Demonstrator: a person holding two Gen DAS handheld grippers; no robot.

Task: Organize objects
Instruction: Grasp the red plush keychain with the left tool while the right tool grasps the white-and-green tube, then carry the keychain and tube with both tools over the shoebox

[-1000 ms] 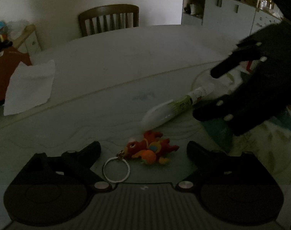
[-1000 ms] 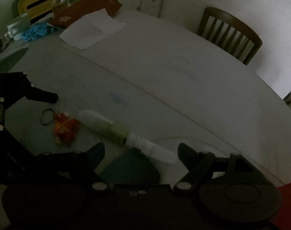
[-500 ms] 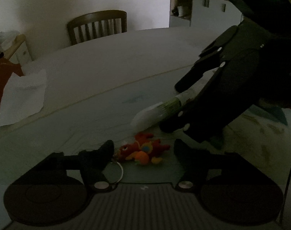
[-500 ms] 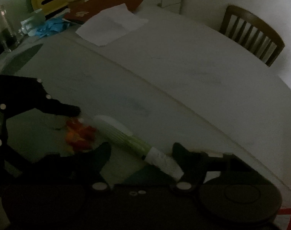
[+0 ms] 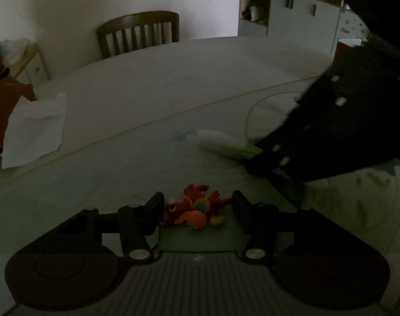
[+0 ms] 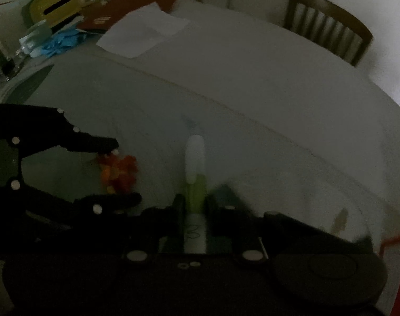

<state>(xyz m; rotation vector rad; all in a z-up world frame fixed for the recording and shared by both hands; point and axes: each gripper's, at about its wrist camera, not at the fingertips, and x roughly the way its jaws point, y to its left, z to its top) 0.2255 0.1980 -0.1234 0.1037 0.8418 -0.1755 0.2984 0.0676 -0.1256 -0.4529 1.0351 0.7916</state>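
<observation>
Now, by item:
Tube [image 6: 195, 184]: white and green, clamped between the right gripper [image 6: 195, 205] fingers, cap end pointing away along them; on the desk or lifted off it, cannot tell.
Toy keychain [image 5: 197, 208]: red and orange, flat on the desk [image 5: 173, 79], between the left gripper [image 5: 197, 205] fingers.
Left fingers: spread apart, one close beside each side of the toy, not closed on it.
Left view only: tube [image 5: 226, 147] end poking out from the dark right gripper [image 5: 260, 163]; cabinets [image 5: 302, 18] behind.
Right view only: tube's full grip; left gripper [image 6: 126, 173] straddling the toy [image 6: 118, 171]; yellow box [image 6: 55, 5] and blue cloth [image 6: 60, 42] at the far corner.
Edges: chair [image 5: 139, 34] at the far rim, paper [image 5: 34, 129] near the left rim.
Open room: wide bare middle of the desk beyond both items.
</observation>
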